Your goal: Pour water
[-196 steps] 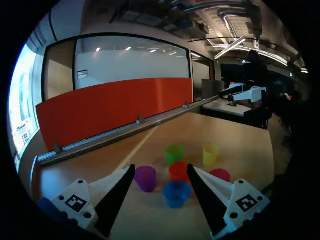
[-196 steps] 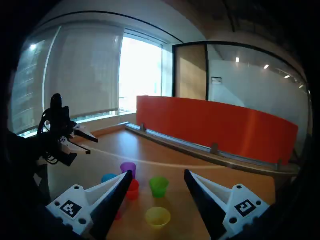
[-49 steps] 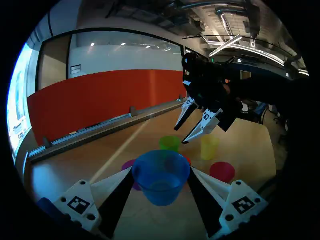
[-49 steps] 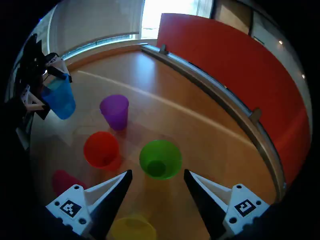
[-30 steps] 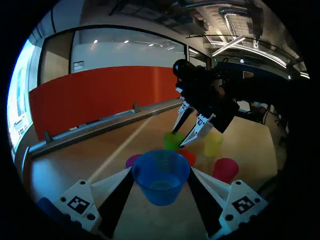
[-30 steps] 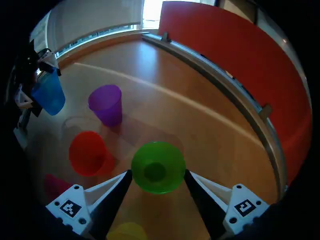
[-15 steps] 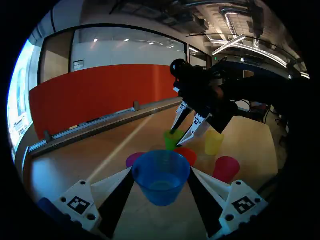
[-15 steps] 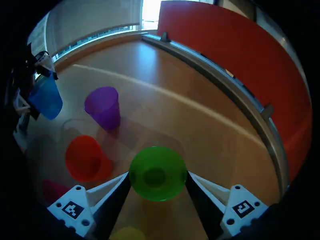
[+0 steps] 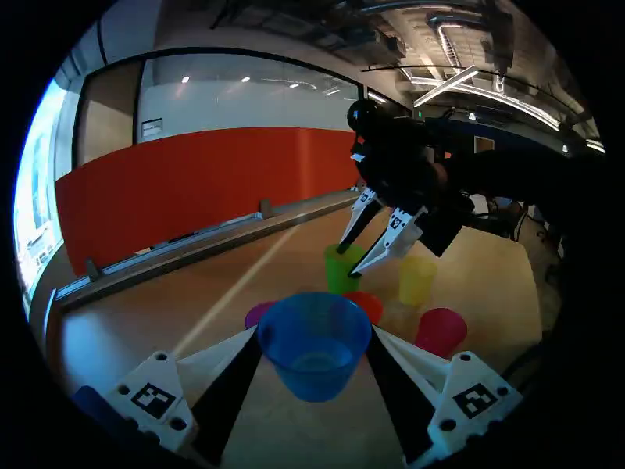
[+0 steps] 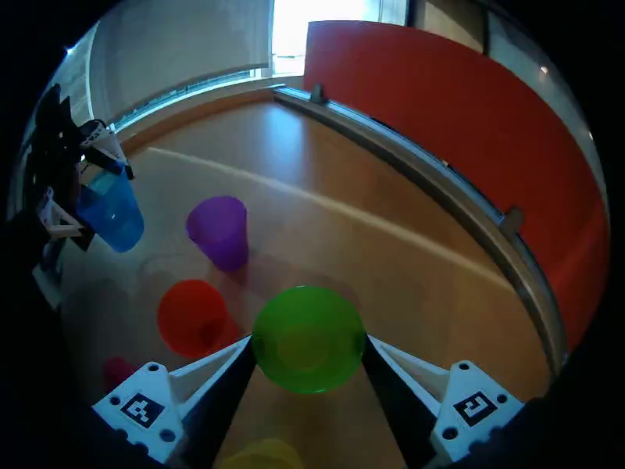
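Fingers [image 9: 226, 375] of my left gripper [image 9: 312, 334] pinch the blue cup [image 9: 314, 363], upright between them. My right gripper [image 10: 308, 341] clamps the green cup [image 10: 308, 352] on both sides, near the orange cup [image 10: 191, 316].

Clamped between both fingers of the right gripper [image 10: 308, 336]: a green cup [image 10: 308, 358], seen from above, mouth toward the camera. Beyond it on the wooden table [image 10: 367, 234], a red cup [image 10: 190, 316] and a purple cup [image 10: 219, 229], both upright. Low at left, a pink cup [image 10: 119, 369]; at the bottom edge, a yellow cup [image 10: 262, 455]. Far left, a blue cup [image 10: 115, 220] gripped in the left gripper [image 10: 100, 195]. Behind the table, an orange-red partition [image 10: 469, 133].
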The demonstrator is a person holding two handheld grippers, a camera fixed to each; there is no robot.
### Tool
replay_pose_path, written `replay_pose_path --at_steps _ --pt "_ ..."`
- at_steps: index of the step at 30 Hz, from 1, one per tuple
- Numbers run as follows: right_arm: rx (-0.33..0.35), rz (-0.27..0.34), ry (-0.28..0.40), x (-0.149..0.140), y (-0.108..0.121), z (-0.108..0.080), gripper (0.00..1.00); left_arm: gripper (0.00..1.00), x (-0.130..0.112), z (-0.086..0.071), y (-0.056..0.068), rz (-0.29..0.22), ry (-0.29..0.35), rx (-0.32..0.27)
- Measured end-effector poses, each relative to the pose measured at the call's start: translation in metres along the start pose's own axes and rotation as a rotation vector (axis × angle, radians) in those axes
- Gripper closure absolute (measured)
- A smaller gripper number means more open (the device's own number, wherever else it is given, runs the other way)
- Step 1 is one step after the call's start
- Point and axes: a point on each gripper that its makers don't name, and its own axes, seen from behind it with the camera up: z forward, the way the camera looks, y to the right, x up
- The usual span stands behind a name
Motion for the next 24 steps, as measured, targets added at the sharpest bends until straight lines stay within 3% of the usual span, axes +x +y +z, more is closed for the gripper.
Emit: replay_pose_path --at_steps 24 --pt "-0.022 0.048 0.292 0.02 -0.035 -0.087 0.06 0.13 0.015 -0.003 0.011 0.019 0.008 0.019"
